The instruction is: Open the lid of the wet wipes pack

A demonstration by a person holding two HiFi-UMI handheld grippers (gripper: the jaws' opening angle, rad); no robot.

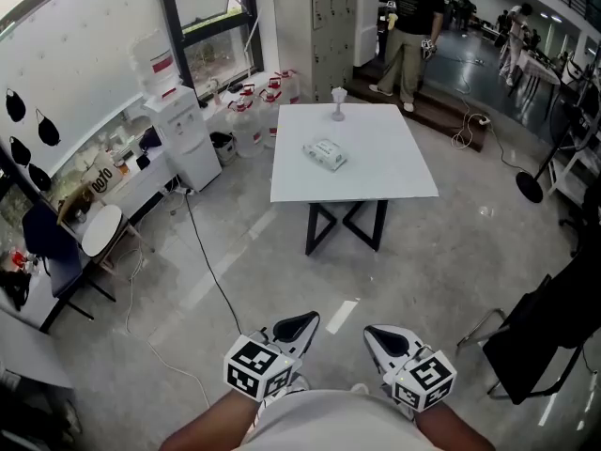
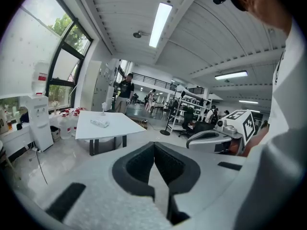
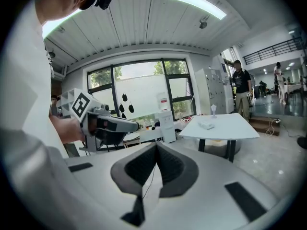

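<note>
The wet wipes pack [image 1: 325, 154] lies lid shut on a white square table [image 1: 394, 172] several steps ahead of me. It shows small in the left gripper view [image 2: 100, 123] and in the right gripper view [image 3: 207, 125]. A small white stemmed cup [image 1: 338, 103] stands near the table's far edge. Both grippers are held close to my body, far from the table. My left gripper [image 1: 305, 320] is shut with nothing between its jaws [image 2: 154, 145]. My right gripper [image 1: 374, 333] is likewise shut and empty [image 3: 156, 145].
A water dispenser [image 1: 183, 125] and several water jugs [image 1: 254, 111] stand left of the table. A cable [image 1: 211, 271] runs across the floor. A person [image 1: 410, 26] stands beyond the table. A black chair [image 1: 545, 336] is at my right, a round stool [image 1: 101, 228] at left.
</note>
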